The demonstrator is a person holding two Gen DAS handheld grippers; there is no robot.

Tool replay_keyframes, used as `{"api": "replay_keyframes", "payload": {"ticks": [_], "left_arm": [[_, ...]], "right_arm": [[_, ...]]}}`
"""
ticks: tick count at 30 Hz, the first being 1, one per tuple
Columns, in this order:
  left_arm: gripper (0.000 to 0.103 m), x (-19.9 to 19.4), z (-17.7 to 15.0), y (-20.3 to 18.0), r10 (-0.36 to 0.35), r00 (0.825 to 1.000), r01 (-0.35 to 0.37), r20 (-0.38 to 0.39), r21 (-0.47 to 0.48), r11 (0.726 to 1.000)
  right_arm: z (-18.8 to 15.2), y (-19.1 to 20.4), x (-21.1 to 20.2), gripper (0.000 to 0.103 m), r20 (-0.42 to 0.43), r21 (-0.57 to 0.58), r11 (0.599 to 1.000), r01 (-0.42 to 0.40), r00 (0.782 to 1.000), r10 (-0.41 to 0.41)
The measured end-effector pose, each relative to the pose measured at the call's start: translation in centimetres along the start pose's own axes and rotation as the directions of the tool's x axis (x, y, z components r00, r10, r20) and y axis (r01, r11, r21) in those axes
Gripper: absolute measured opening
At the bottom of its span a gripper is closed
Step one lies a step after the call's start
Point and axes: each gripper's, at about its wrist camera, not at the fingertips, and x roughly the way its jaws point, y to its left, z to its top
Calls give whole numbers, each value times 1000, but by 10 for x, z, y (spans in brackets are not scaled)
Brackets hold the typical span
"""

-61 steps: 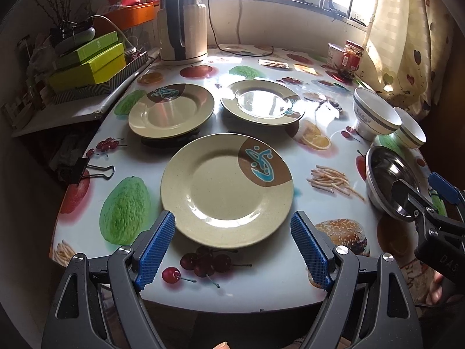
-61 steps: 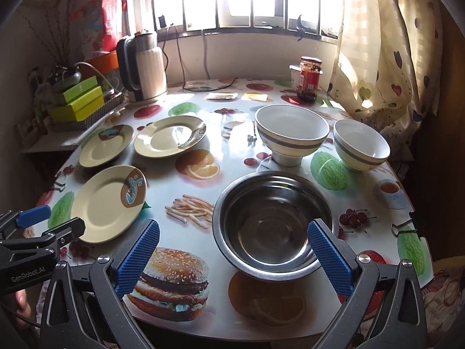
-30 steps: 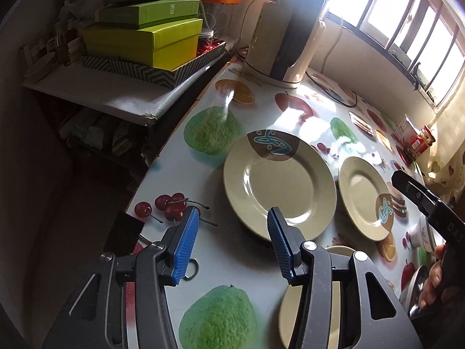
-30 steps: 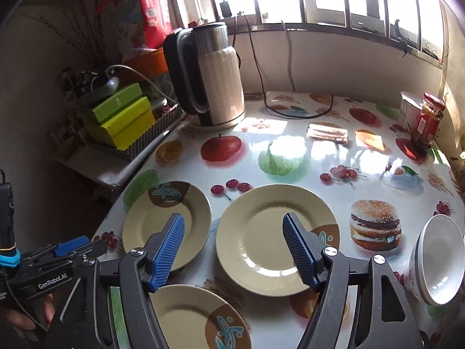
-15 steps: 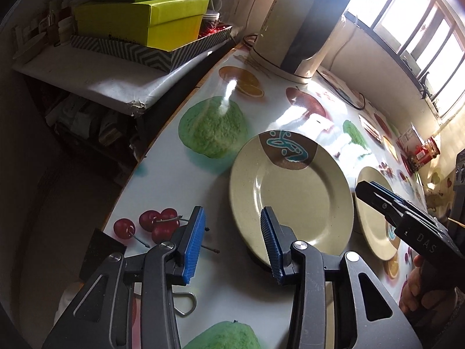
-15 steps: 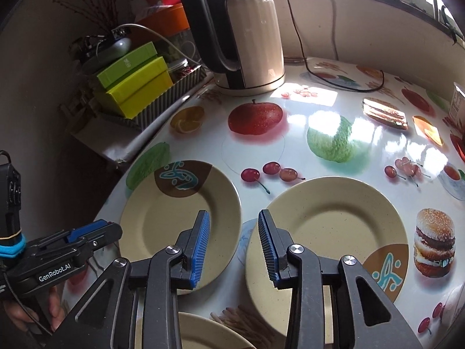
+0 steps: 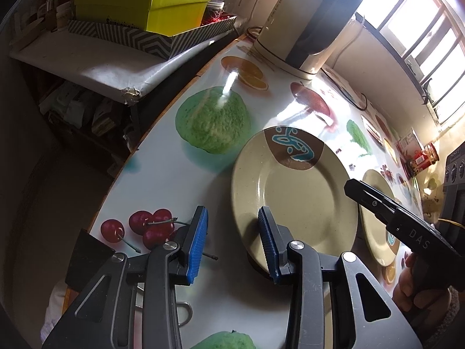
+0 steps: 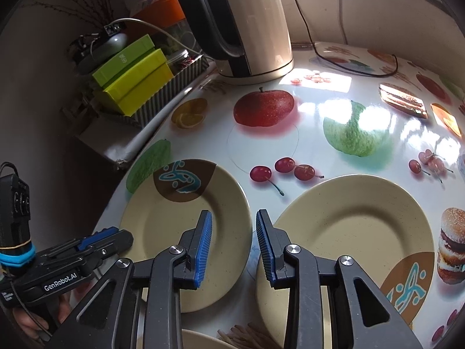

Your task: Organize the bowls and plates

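Nothing is stacked yet: both beige plates lie apart on the tabletop (image 8: 334, 145). The left gripper (image 7: 232, 244) closes around the left plate's (image 7: 293, 195) rim, not yet gripping; the right gripper (image 8: 234, 244) closes over the gap beside the right plate (image 8: 348, 232), empty.

A glossy surface (image 8: 319, 142) printed with fruit and burgers is carrying two beige plates side by side — the left plate (image 8: 162, 218) near the edge, the right plate (image 8: 357, 232) just beside it. A cream kettle (image 8: 255, 29) is standing farther back, its black cord (image 8: 363, 69) trailing across.
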Motion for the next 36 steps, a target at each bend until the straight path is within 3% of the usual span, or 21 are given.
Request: {"api": "replay_keyframes", "payload": {"ticks": [9,14,36], "left_arm": [[28,1,2,-2,-21,1000,20,-6,-9,1000],[22,3,2,-6,-29,1000,29,-5,-5,1000],[22,-23,-4,-15,-27,999,27,33,8,1000]], "right_arm": [[-3,-9,7,15,-15,46,999,-4,1000,5],[-4,-12,7,14,-11,63,998,-16,1000,17],[-11,-8,-14,14,17,93,995,-30,999,29]]}}
